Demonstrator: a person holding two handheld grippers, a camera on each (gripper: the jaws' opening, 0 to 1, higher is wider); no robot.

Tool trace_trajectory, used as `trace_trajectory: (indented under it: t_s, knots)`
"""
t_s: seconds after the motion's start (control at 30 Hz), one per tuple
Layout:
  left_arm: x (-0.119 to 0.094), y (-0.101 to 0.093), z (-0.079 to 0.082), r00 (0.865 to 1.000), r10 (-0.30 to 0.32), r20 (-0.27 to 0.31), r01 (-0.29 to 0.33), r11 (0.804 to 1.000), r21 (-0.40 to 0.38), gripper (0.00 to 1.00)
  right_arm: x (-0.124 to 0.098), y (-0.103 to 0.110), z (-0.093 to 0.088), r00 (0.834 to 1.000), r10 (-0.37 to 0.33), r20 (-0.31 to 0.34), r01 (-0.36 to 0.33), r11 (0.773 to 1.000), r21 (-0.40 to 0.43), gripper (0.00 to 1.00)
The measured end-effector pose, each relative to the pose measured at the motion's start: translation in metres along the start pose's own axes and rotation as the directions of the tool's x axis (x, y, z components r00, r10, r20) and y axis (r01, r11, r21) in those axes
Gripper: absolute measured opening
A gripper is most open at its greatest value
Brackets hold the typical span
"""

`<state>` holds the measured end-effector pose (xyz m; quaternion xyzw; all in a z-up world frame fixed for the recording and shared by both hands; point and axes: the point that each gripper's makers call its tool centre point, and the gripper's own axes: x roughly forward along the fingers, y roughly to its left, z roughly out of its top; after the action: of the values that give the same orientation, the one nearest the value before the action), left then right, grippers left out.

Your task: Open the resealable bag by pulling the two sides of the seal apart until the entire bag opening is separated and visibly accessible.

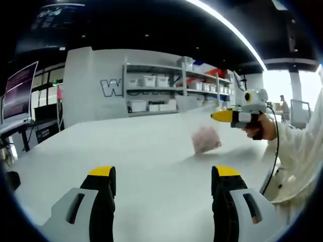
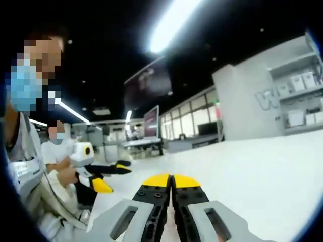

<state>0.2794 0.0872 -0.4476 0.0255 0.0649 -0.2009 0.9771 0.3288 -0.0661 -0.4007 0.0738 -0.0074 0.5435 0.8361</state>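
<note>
Looking along the left gripper: yellow-tipped jaws spread wide apart, clamping nothing, hovering low over a broad white table

Beyond the jaws and a little to the right, near the far side of the table: the resealable bag, small, pinkish and blurred, with a faint shadow beneath it. Too blurred to tell whether the seal is shut or parted, or whether the bag rests flat on the table or sits just above it

Above and to the right of the bag, near it but apparently apart from it: the right gripper, held in a person's hand with a pale sleeve behind. In the right gripper view, yellow tips pressed together with no gap, and no bag seen between them

Behind the table: shelving with white bins against a grey wall

Judging from this: task at or near its start. Neither side of the seal visibly gripped, no opening visibly pulled apart. Left to do: bring both grippers to the bag's top edge, pinch one side of the seal with each, and draw them apart along the whole opening
</note>
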Motion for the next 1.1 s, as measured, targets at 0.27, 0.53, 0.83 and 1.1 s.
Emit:
trace_trajectory:
  t_s: [0.27,0.53,0.83,1.1]
  knots:
    - [-0.001,0.001,0.0,1.0,0.003,-0.001,-0.003,1.0,0.001,0.77,-0.005,0.015,-0.007,0.999,0.035,-0.028,-0.036,0.999,-0.041,0.0]
    - [-0.001,-0.001,0.001,1.0,-0.005,0.002,0.005,1.0,0.0,0.77,-0.009,0.031,-0.024,0.994,0.067,-0.088,-0.075,0.993,-0.091,0.0]
    - [0.0,-0.003,-0.001,1.0,-0.012,-0.004,0.012,1.0,-0.001,0.76,-0.013,0.054,-0.05,0.976,0.102,-0.19,-0.147,0.959,-0.24,0.0]
    - [0.0,-0.004,0.0,1.0,-0.019,0.003,0.019,1.0,-0.01,0.76,-0.018,0.06,-0.06,0.967,0.111,-0.229,-0.179,0.936,-0.303,0.0]
